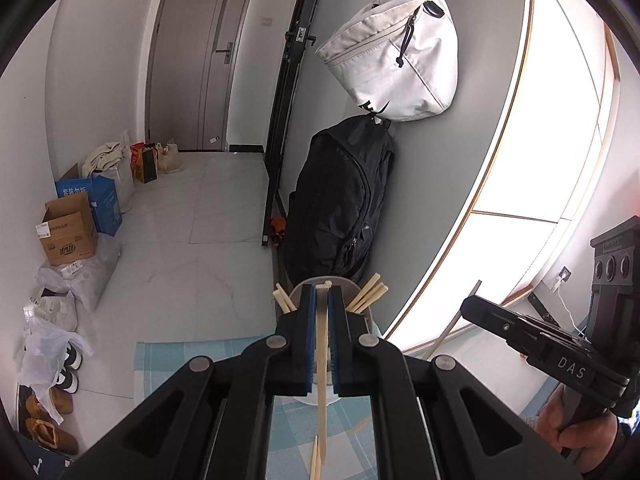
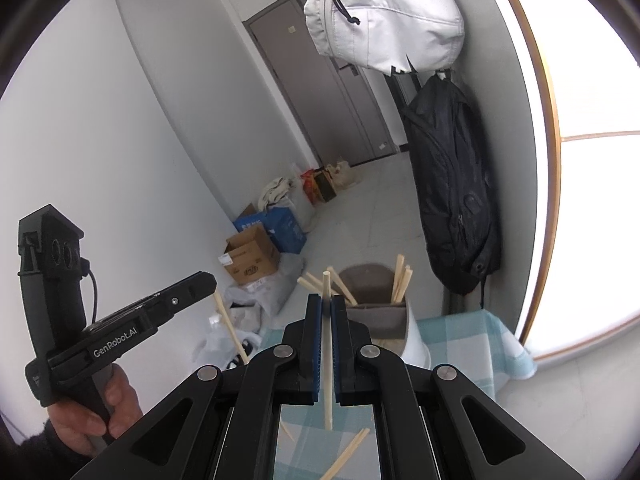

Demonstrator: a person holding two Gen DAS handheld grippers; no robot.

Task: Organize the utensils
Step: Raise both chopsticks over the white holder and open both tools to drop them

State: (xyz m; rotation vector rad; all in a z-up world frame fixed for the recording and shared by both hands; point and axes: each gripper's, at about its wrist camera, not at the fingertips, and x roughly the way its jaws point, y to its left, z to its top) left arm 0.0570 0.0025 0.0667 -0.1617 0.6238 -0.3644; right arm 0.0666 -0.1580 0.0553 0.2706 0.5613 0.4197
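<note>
Wooden chopstick (image 1: 322, 344) clamped in the left gripper (image 1: 322, 300); another chopstick (image 2: 327, 344) clamped in the right gripper (image 2: 327, 308), both raised before the utensil holder's (image 2: 414, 332) rim.

Pale wooden chopsticks (image 1: 322, 344); blue gripper pads (image 1: 309, 340); blue-and-white checked tablecloth (image 2: 476, 340); black backpack (image 1: 340, 196); white bag (image 1: 394, 52).

Grey door (image 1: 200, 56), pale tiled floor (image 1: 192, 232)

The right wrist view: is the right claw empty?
No, the right claw is shut on one wooden chopstick standing between its blue pads.
</note>
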